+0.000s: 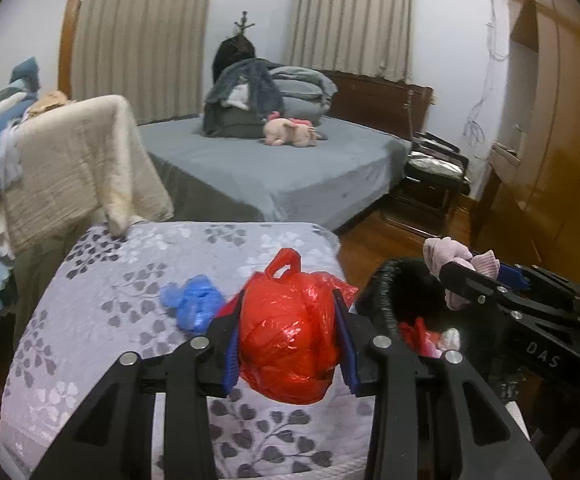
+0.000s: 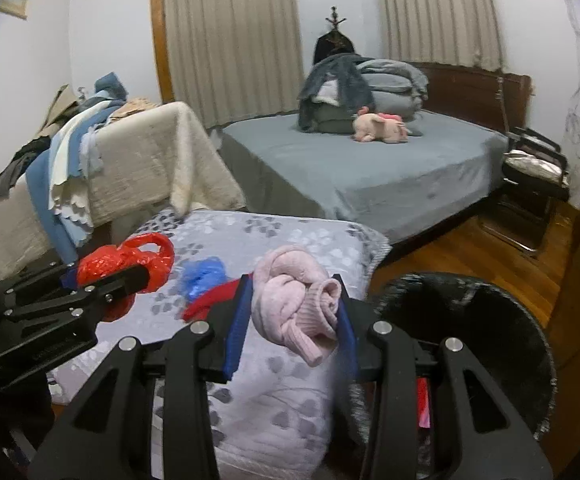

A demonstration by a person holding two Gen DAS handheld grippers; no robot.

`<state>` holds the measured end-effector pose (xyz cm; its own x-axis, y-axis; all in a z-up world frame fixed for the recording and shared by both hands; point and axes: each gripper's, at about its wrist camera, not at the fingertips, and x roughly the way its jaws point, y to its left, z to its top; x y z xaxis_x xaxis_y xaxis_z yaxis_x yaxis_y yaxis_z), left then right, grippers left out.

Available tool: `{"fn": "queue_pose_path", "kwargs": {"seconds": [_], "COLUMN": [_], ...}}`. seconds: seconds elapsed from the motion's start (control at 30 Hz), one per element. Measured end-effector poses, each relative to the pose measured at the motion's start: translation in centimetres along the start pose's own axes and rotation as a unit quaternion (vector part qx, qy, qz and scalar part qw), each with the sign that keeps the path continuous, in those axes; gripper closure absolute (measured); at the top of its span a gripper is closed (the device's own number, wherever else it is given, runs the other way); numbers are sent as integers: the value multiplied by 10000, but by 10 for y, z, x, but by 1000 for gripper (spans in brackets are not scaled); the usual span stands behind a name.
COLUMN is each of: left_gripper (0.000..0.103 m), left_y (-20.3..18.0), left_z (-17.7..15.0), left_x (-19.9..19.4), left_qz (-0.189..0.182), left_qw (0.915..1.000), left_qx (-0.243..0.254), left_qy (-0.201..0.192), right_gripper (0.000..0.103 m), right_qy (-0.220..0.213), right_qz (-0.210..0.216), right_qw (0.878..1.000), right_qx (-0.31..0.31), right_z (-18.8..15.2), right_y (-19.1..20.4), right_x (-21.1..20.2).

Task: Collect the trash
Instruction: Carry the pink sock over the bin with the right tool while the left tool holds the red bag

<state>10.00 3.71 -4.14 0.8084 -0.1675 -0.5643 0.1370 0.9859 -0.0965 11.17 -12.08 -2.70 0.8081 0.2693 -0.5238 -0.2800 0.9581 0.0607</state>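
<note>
A: How do the jaws stand?

B: Both are clamped on something. The left gripper [image 1: 288, 334] has its blue pads pressed against the two sides of a crumpled red plastic bag [image 1: 290, 328], tied at the top, with its handle loop sticking up. The bag hangs between the pads, clear of the leaf-patterned quilt [image 1: 130, 280] below it.

A: And the right one?

B: The right gripper [image 2: 294, 316] is closed on a balled-up pink knitted cloth [image 2: 296, 300]; it may be a sock or a sleeve, I cannot tell which. One end droops below the pads.

A: Where are they relative to the bin?

B: A black bin [image 2: 470, 312] with a fuzzy-looking rim stands on the wooden floor [image 2: 490, 256], just beside the quilt's right edge. In the left wrist view the pink cloth sits over the bin's far rim, and the red bag is just left of the bin. Some red and pale scraps already lie inside it.

A: Anything left on the quilt?

B: A crumpled blue plastic bag [image 1: 194, 304] lies there, near the red bag, and a red strip [image 2: 210, 300] lies next to it in the right wrist view.

A: And behind?

B: A bed with a grey sheet [image 1: 274, 168], folded bedding and a pink plush toy [image 1: 290, 132] on it.
</note>
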Motion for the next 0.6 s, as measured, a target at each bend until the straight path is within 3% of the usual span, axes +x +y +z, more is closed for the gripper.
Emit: {"fn": "queue_pose_path", "kwargs": {"seconds": [0.6], "left_gripper": [64], "left_y": [-92], "left_z": [9], "left_x": [20], "left_qz": [-818], "left_qw": [9946], "left_qx": [642], "left_qy": [11], "right_gripper": [65], "right_qy": [-186], "right_qz": [-943], "right_qw": [9939], "right_qx": [535], "right_z": [-15], "right_y": [-84], "right_x": [-38]}}
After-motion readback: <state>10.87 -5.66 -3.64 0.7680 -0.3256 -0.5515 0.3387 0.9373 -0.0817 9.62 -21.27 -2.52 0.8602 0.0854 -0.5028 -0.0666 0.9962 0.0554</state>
